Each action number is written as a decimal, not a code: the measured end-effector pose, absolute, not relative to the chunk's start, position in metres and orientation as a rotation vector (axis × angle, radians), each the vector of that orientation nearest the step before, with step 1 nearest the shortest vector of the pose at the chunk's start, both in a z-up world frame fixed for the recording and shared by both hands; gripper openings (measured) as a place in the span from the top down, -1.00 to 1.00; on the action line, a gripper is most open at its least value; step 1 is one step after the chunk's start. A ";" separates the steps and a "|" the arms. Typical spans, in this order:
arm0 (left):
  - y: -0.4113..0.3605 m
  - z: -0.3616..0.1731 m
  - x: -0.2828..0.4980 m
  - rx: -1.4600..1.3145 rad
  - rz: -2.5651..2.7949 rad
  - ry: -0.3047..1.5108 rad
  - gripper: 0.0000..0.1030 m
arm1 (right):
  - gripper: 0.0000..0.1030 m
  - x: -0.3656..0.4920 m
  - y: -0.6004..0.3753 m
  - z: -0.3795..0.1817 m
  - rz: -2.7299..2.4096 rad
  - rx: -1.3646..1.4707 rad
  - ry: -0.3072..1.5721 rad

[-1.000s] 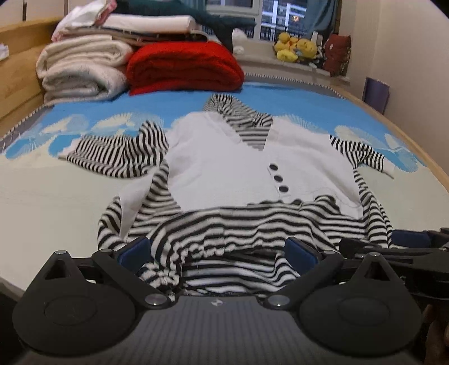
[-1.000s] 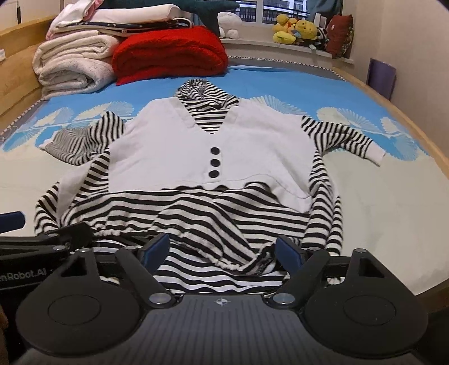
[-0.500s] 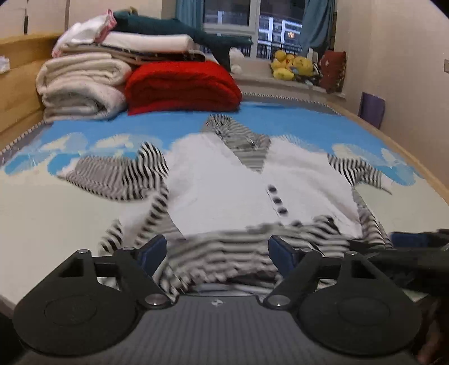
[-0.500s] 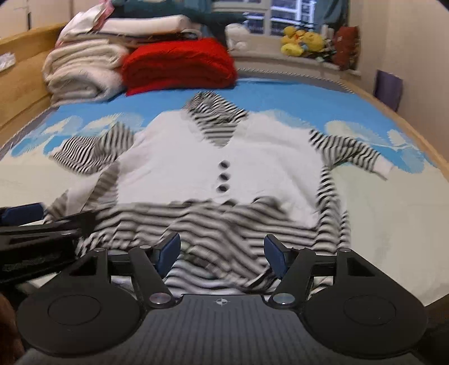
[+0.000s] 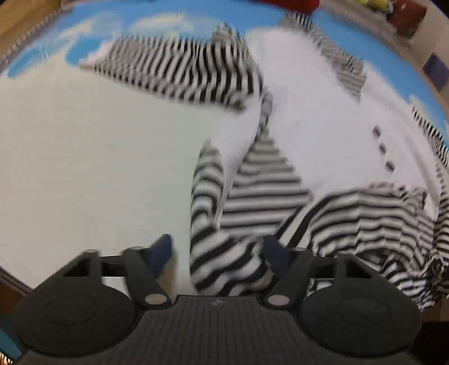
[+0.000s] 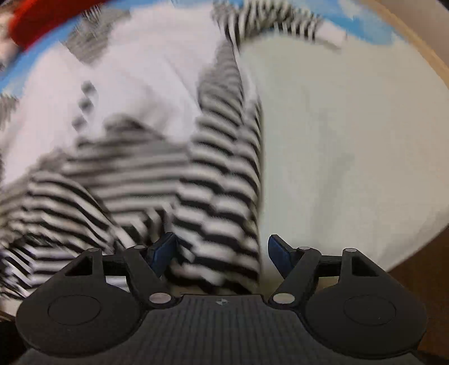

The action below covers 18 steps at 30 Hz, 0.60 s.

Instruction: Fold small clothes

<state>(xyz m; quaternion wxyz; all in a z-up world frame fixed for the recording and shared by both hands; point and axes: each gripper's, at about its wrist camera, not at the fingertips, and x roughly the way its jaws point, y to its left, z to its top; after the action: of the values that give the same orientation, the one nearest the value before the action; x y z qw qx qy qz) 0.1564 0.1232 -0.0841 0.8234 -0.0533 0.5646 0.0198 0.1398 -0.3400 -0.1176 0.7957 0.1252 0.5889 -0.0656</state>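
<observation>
A small white top with black-and-white striped sleeves, hood and hem (image 5: 314, 118) lies face up on the bed; it also shows in the right wrist view (image 6: 140, 92). My left gripper (image 5: 220, 252) is open, tipped down over the garment's near left corner, and striped fabric (image 5: 224, 261) lies between its fingers. My right gripper (image 6: 221, 248) is open over the near right corner, with the striped side edge (image 6: 224, 224) between its fingers. Both views are blurred by motion.
The pale bedsheet (image 5: 92, 168) spreads left of the garment, and in the right wrist view (image 6: 350, 140) right of it. A blue cloud-print cover (image 5: 118, 19) lies beyond. A red blanket (image 6: 42, 19) sits at the far left. The wooden bed edge (image 6: 415, 42) runs along the right.
Both grippers have moved apart and tipped down, the left to the garment's near left corner, the right to its near right corner. Each stays open. The garment has not moved.
</observation>
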 end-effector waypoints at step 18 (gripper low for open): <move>0.114 -0.064 0.108 -0.041 0.030 1.208 0.43 | 0.52 0.106 -0.365 -0.085 -0.205 0.275 1.140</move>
<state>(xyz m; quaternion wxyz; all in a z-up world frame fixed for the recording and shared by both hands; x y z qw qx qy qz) 0.1083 0.1139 -0.0643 0.8227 -0.0193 0.5680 0.0139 0.1063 -0.3646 -0.0853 0.8280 0.1294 0.5370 -0.0968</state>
